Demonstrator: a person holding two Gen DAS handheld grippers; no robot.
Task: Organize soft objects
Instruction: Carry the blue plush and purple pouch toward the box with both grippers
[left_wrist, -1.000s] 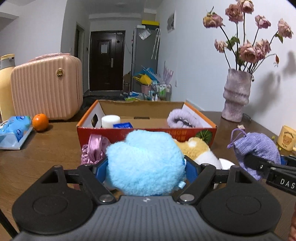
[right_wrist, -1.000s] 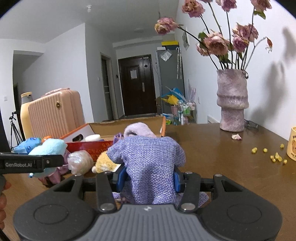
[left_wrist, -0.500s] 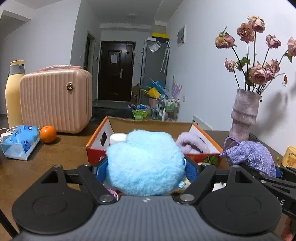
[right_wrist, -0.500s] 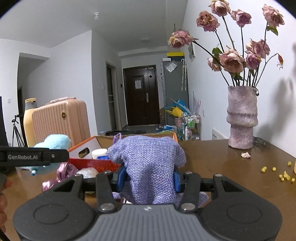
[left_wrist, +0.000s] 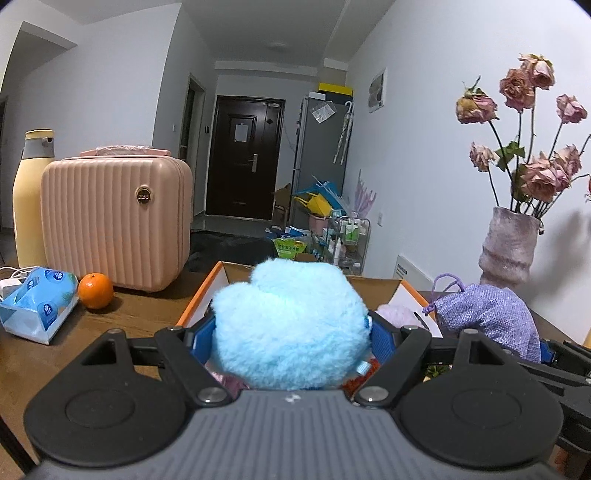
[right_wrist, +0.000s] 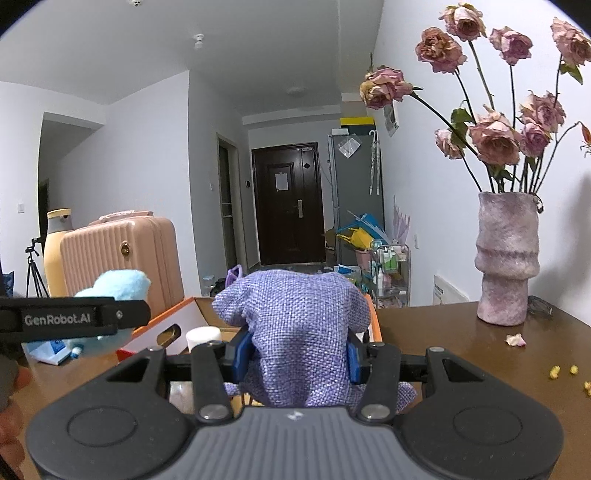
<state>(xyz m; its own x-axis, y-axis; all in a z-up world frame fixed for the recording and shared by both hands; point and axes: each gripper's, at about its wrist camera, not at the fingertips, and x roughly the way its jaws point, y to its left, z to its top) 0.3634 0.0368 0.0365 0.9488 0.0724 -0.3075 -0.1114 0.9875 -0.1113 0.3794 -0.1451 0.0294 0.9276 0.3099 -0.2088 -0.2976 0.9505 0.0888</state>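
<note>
left gripper (left_wrist: 291, 334): clamped on blue plush toy (left_wrist: 290, 325), blue pads pressed into both sides, toy held up off the table, in front of the box
right gripper (right_wrist: 297, 354): clamped on purple pouch (right_wrist: 295, 332), woven fabric bulging above the pads, drawstring loop sticking out at its upper left
box (left_wrist: 201, 295): open cardboard, orange edges, on brown table (left_wrist: 140, 310); sits just beyond both held items
inside box: white cylinder (right_wrist: 203, 336) near the left wall; pale lilac fluffy thing (left_wrist: 397, 315) near the right wall
left of box: orange (left_wrist: 95, 290) beside tissue pack (left_wrist: 37, 304); pink case (left_wrist: 114, 221) and yellow bottle (left_wrist: 31, 195) behind them
right of box: vase (right_wrist: 506, 258) with dried roses at the wall, yellow bits (right_wrist: 563, 371) scattered on the tabletop
under grippers: more soft items, mostly hidden, can't tell what
</note>
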